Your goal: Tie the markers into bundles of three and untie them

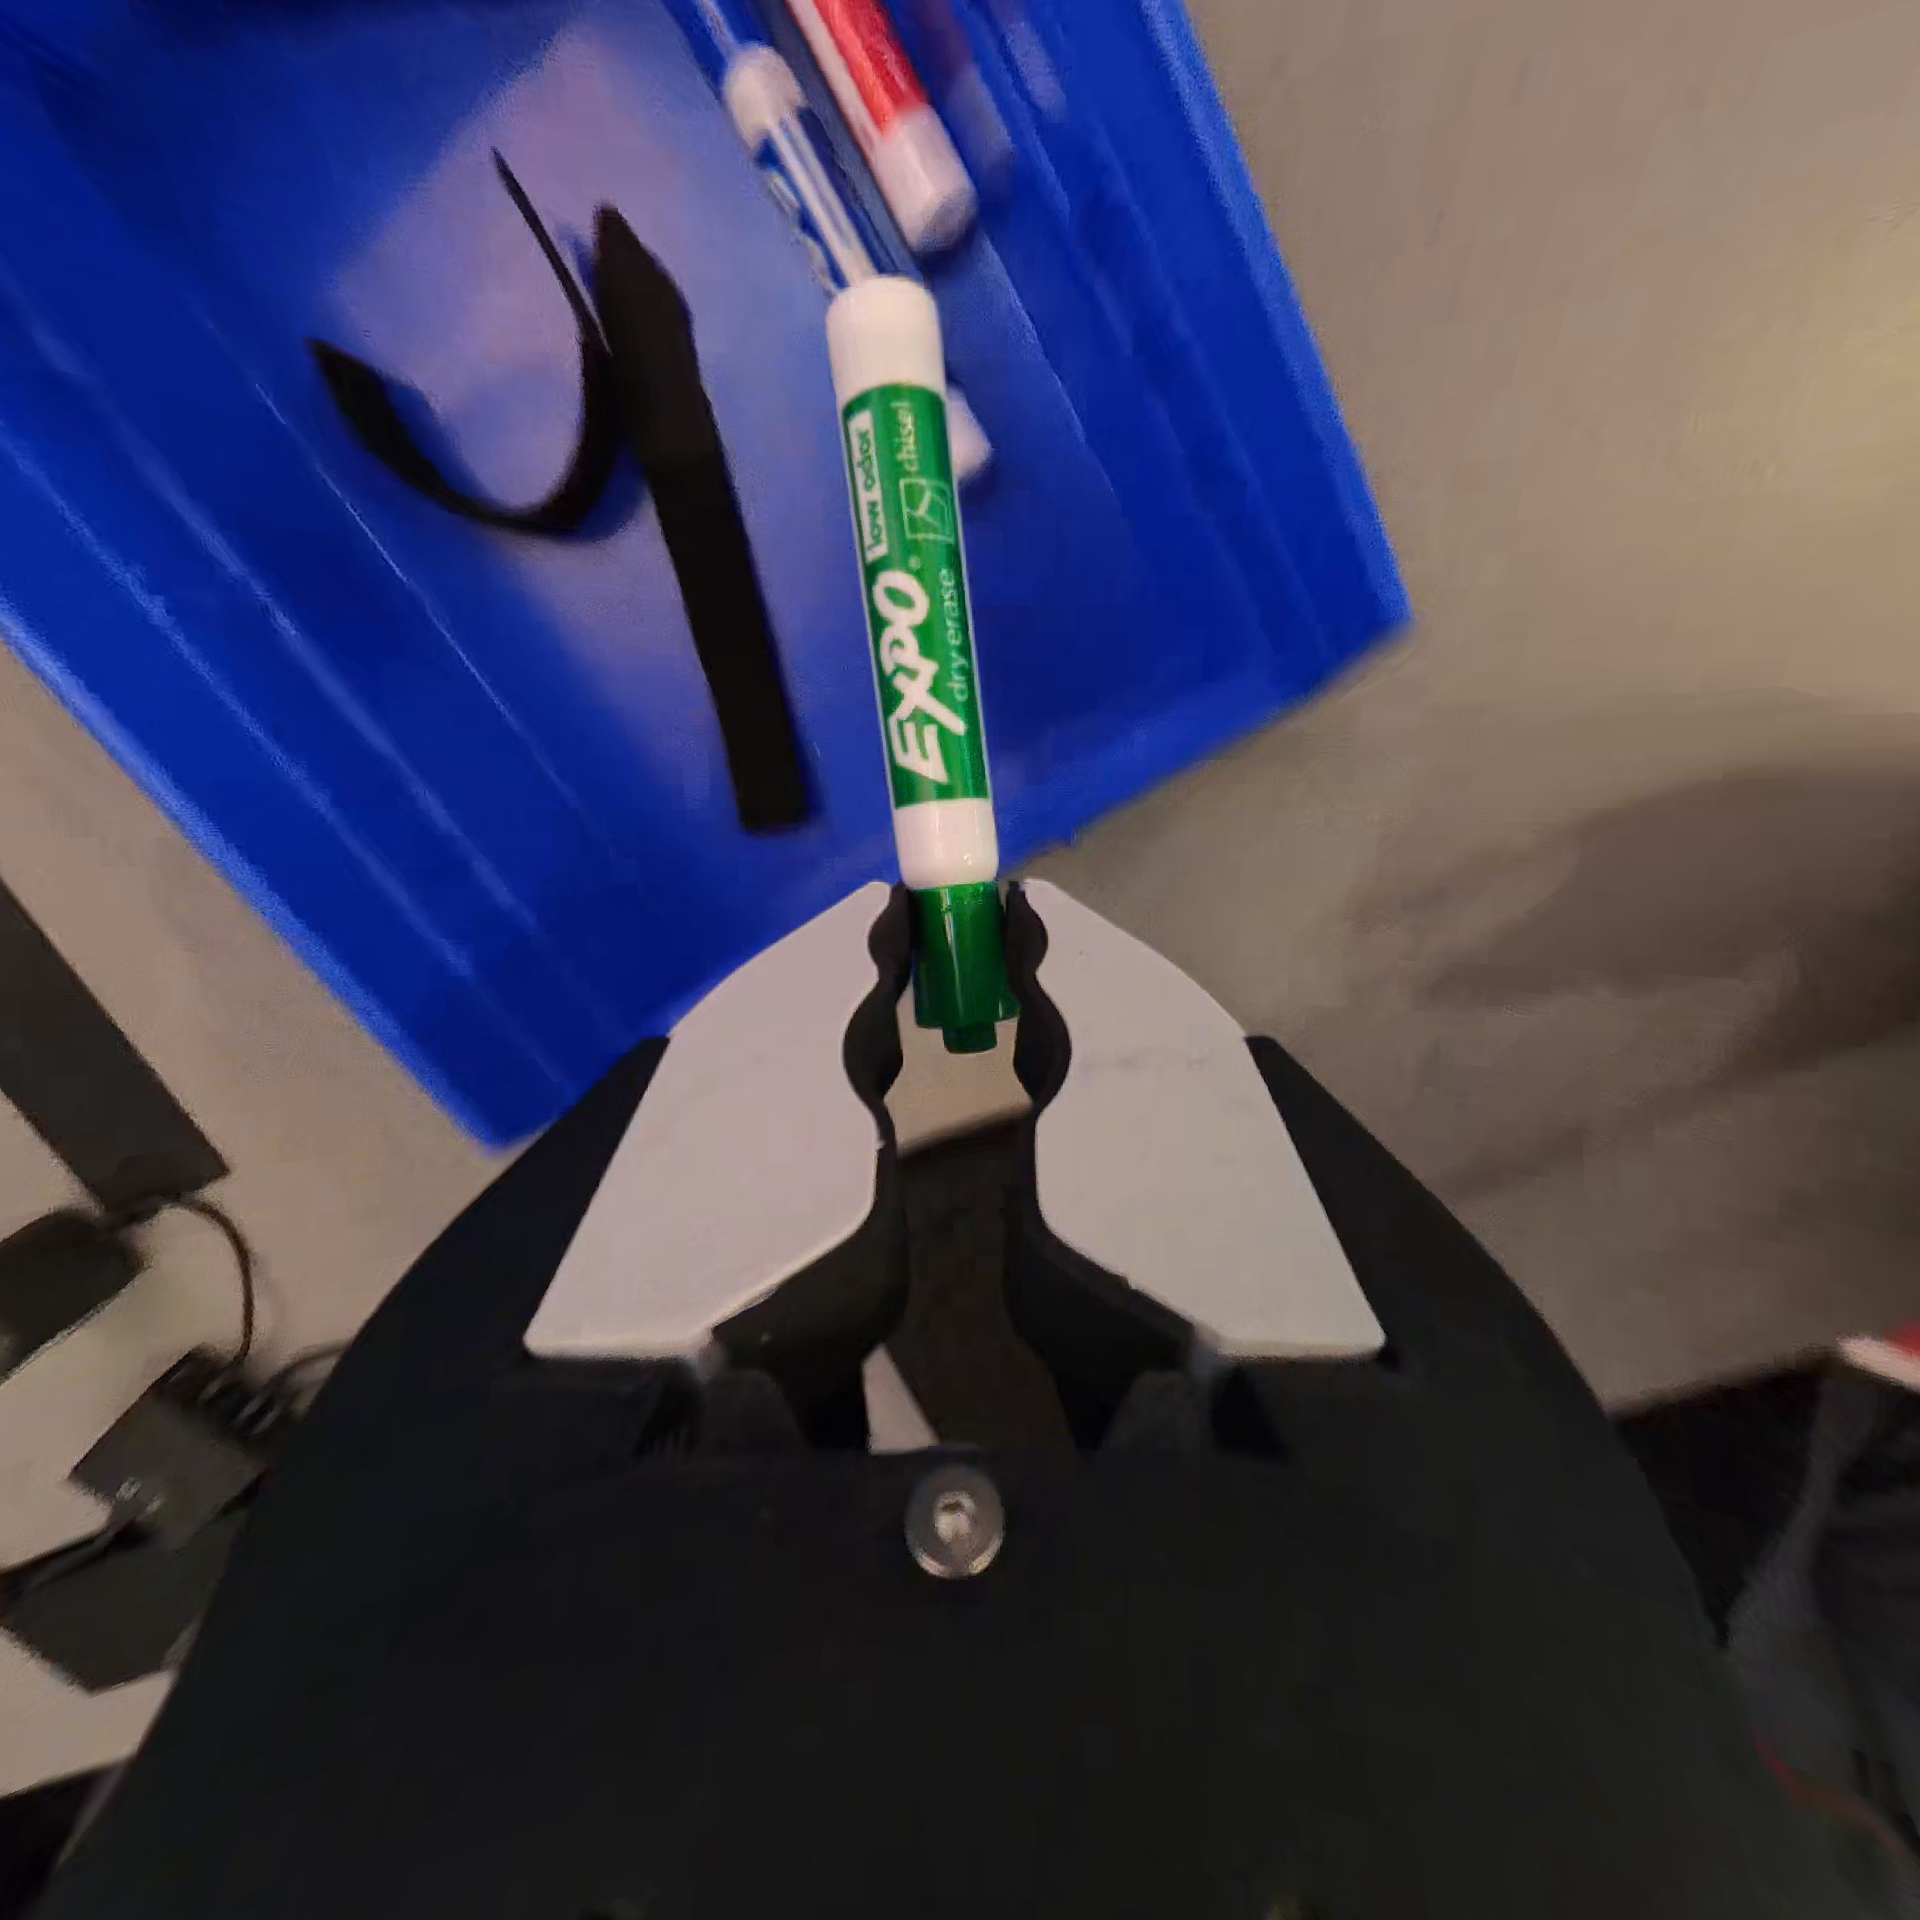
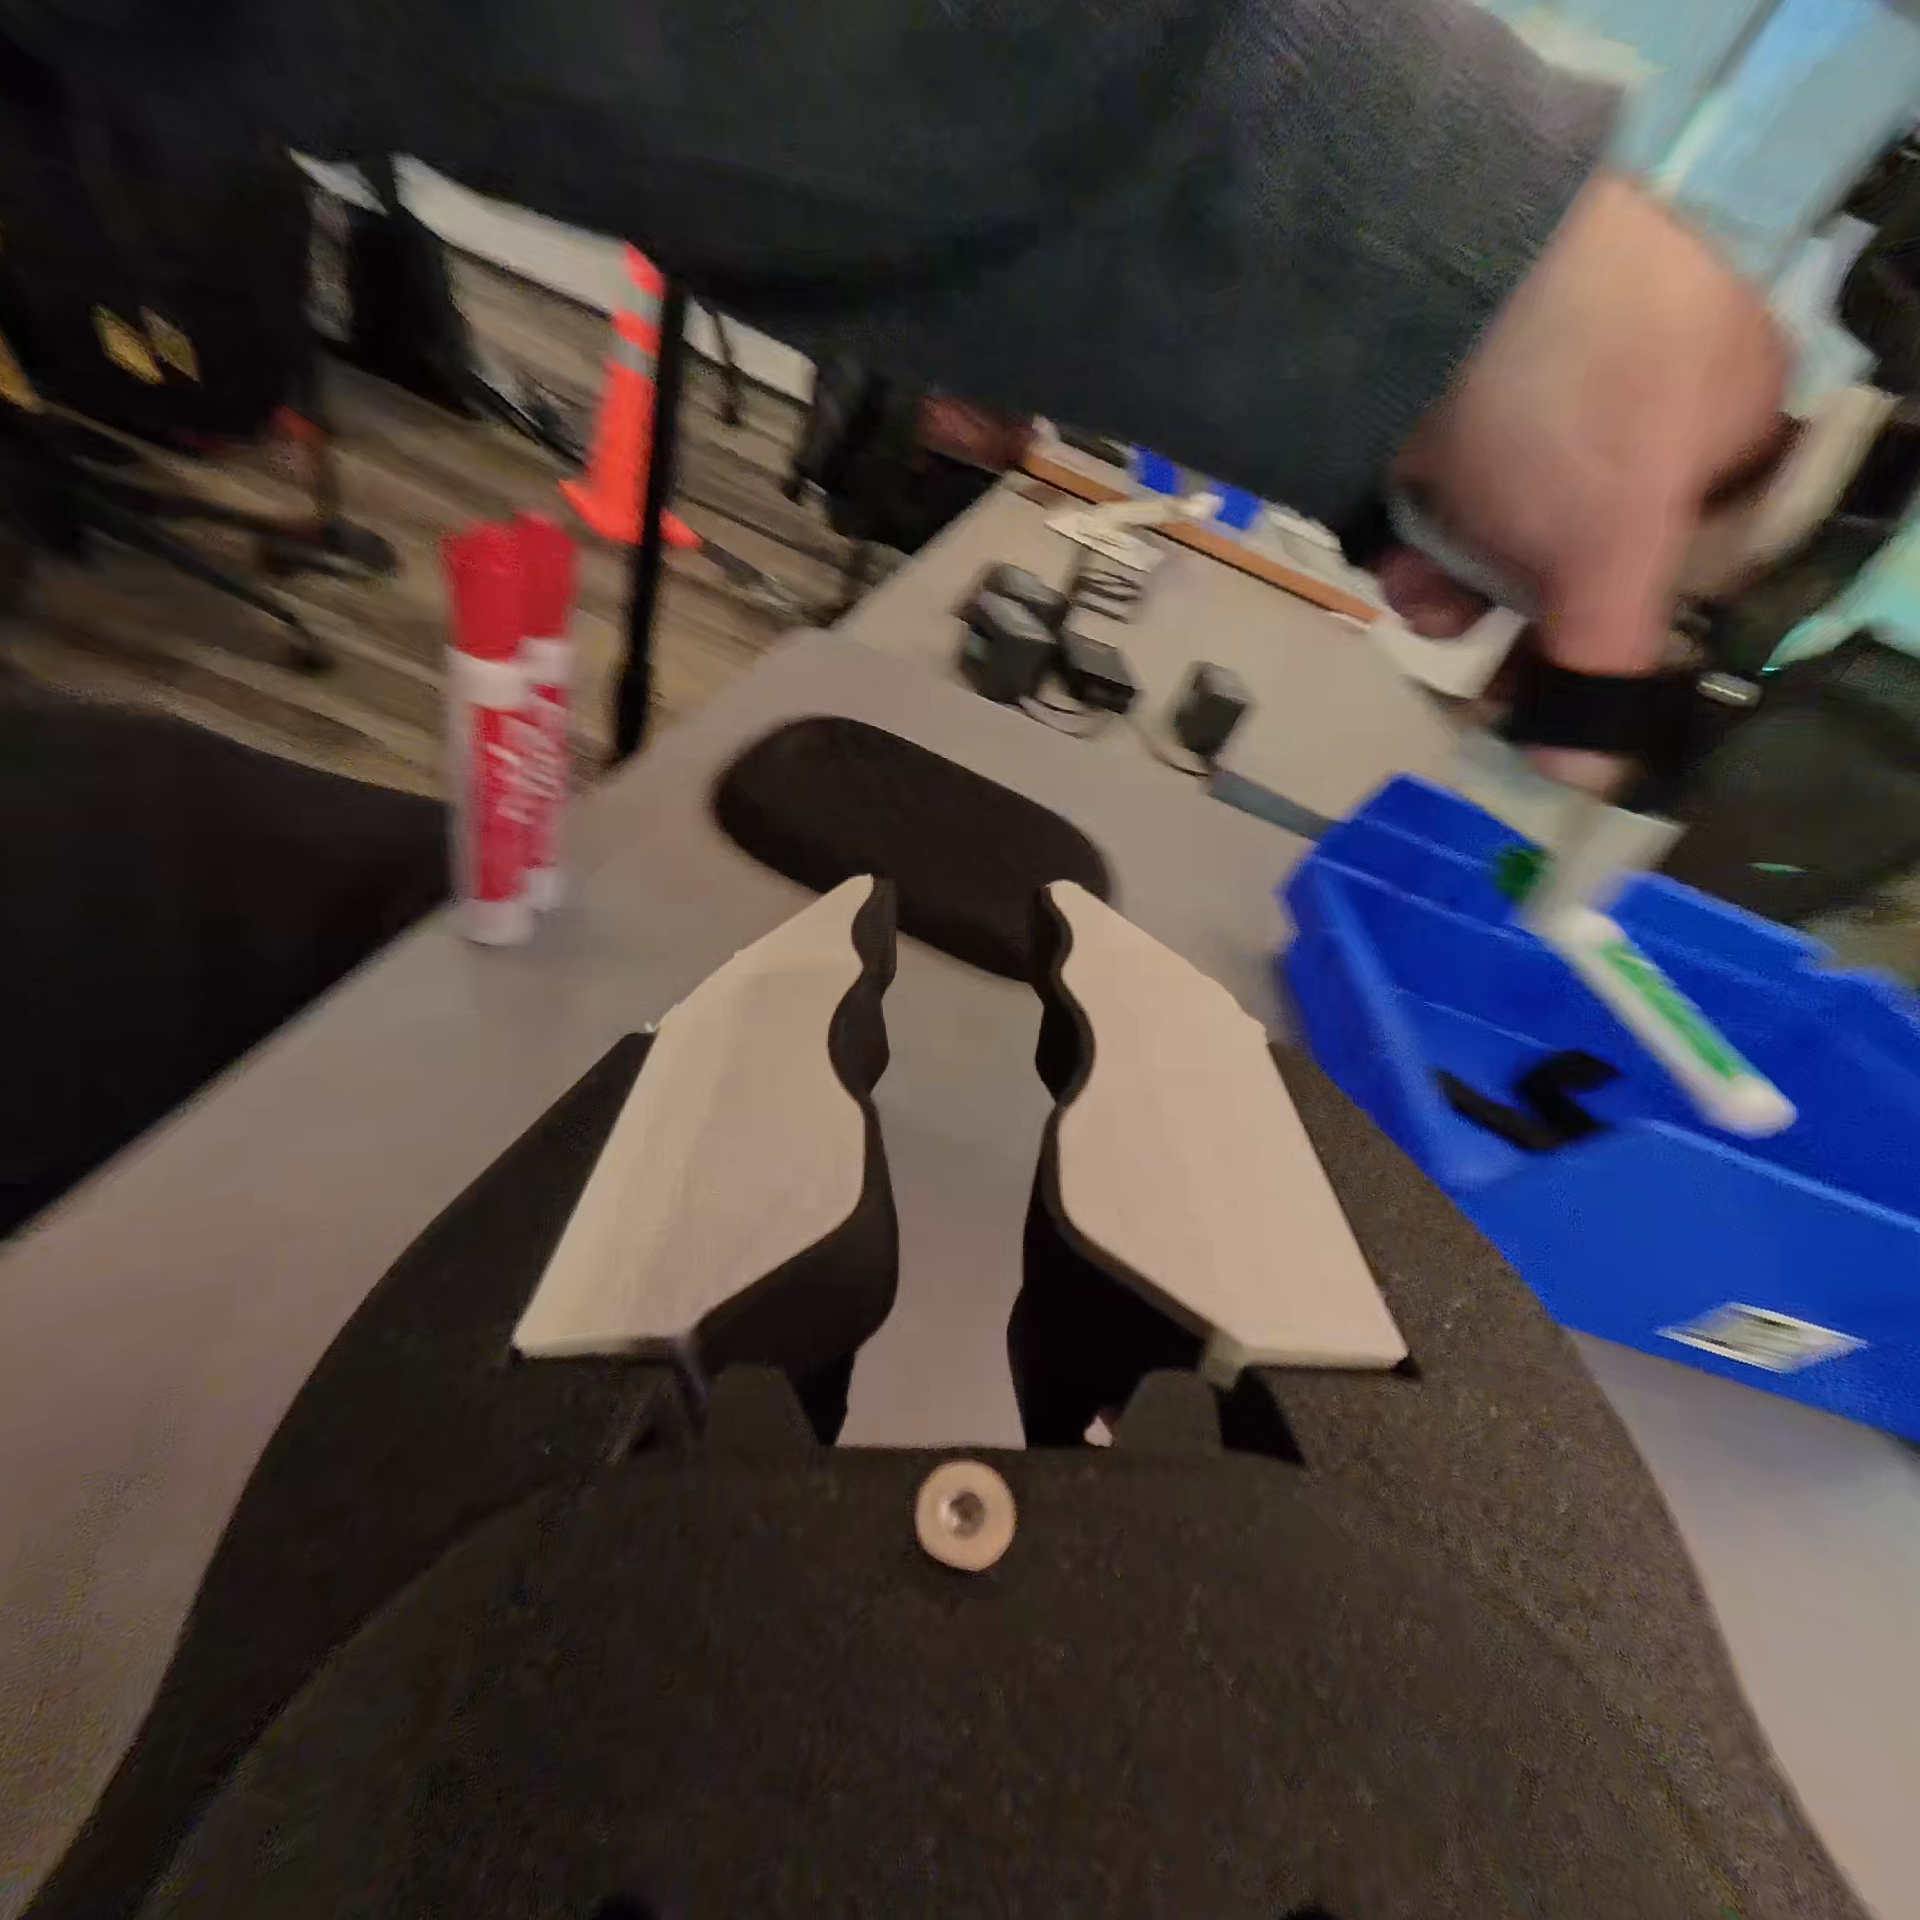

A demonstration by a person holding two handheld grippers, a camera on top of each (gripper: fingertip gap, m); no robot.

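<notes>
Your left gripper pinches the green marker by its cap end, holding it above the blue bin, where a black strap and a red marker lie. Your right gripper hangs over the grey table, fingers spread and empty; two red markers stand beyond.
</notes>
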